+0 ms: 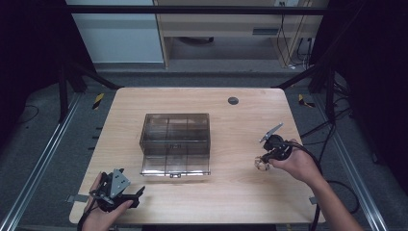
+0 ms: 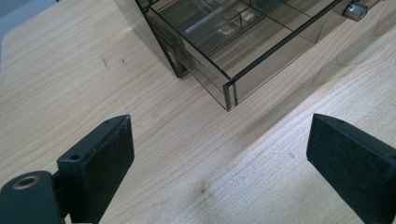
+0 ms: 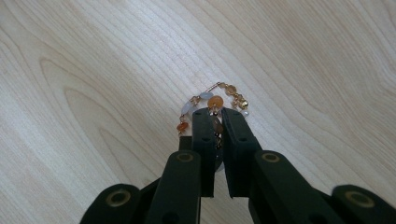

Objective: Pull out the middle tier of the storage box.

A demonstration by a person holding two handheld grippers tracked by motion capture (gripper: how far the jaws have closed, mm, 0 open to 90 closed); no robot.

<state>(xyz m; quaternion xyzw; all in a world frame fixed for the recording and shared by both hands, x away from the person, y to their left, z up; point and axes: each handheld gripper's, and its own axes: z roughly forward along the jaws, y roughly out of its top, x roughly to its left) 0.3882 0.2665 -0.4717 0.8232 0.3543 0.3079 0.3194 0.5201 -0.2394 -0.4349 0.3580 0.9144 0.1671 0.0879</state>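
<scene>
Right gripper (image 3: 215,114) clamping beaded bracelet (image 3: 212,105) on table (image 1: 240,187); next, lifting toward compartment box (image 1: 175,143); left gripper (image 2: 219,154) waiting, jaws apart

The one thing standing up from the pale wooden table (image 1: 240,187) was the smoky transparent plastic compartment box (image 1: 176,143), set near the middle with its lid shut. Its near corner lay just ahead of my left gripper (image 2: 219,154), whose jaws stood wide apart over bare wood, so a straight push forward there met the box wall. Between the box and my right gripper (image 3: 217,112) ran a broad strip of open tabletop. That gripper's jaws were pinched on a beaded bracelet of orange, white and gold beads (image 3: 212,105) resting on the wood. Along the near edge, between my two hands, the tabletop lay open.
</scene>
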